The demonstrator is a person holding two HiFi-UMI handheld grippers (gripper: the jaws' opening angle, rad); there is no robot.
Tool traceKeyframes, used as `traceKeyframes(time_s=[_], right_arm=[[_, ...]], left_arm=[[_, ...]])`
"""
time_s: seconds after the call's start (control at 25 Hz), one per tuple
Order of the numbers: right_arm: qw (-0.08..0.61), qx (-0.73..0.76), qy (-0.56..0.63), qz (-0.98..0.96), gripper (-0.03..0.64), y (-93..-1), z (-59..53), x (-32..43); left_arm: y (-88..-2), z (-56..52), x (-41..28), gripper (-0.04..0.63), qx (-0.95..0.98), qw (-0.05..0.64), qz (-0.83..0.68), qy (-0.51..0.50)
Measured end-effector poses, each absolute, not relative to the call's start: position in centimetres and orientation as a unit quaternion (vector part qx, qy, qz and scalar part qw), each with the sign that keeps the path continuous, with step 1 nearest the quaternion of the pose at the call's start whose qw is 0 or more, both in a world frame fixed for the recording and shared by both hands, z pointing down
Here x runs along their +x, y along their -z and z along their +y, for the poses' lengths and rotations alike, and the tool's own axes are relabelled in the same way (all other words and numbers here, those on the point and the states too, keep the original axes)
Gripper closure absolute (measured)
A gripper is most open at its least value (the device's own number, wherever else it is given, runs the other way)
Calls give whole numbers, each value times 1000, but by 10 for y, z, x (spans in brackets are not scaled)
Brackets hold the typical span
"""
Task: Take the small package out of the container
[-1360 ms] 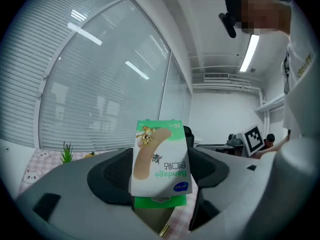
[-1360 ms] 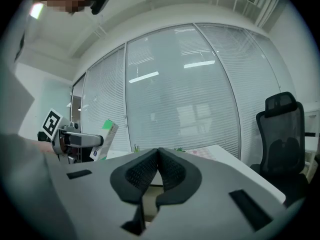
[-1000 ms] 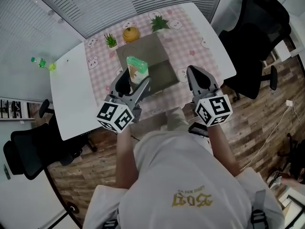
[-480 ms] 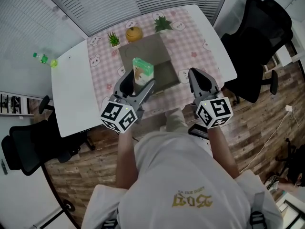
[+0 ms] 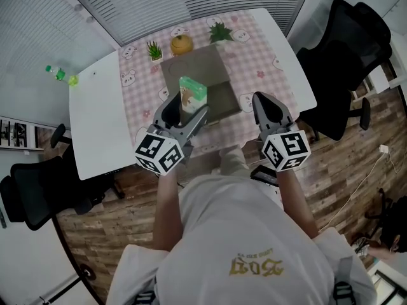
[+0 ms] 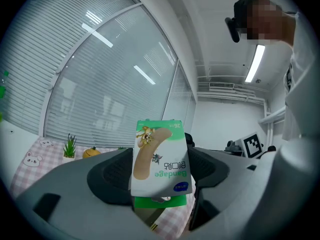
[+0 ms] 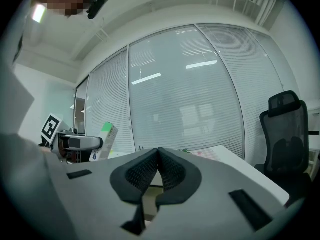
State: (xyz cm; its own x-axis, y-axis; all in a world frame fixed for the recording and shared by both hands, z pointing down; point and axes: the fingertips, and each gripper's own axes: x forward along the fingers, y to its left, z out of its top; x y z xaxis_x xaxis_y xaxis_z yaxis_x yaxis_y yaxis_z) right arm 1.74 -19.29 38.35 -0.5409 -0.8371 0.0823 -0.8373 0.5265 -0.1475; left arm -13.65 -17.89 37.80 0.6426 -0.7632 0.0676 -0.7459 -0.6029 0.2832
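Wood floor [image 5: 108,221] and black chairs [image 5: 346,49] ring a white table [image 5: 95,126]. On its pink checked cloth [image 5: 254,56] a brown box [image 5: 200,75] sits at 12 o'clock. The left gripper [image 5: 184,108] clamps the bandage packet [image 5: 193,93] over the box. The right gripper [image 5: 267,105], at 2 o'clock, is closed and empty.

The bandage box [image 6: 161,156] is rocking green and white with a tan strip, the tablecloth [image 5: 254,56] is wearing pink checks with bear faces, and the cardboard container [image 5: 197,65] is looking brownish-grey.

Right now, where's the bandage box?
Head view, left of centre: the bandage box is clamped in the left gripper, held up over the near-left part of the brown container on the pink checked tablecloth.
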Motion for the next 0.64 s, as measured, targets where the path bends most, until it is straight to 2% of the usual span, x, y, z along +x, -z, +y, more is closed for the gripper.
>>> traceKeyframes(time_s=[0.64], right_arm=[[0, 470, -94, -878, 604, -386, -197, 13]], left_arm=[[-380, -188, -142, 236, 893, 149, -423, 35]])
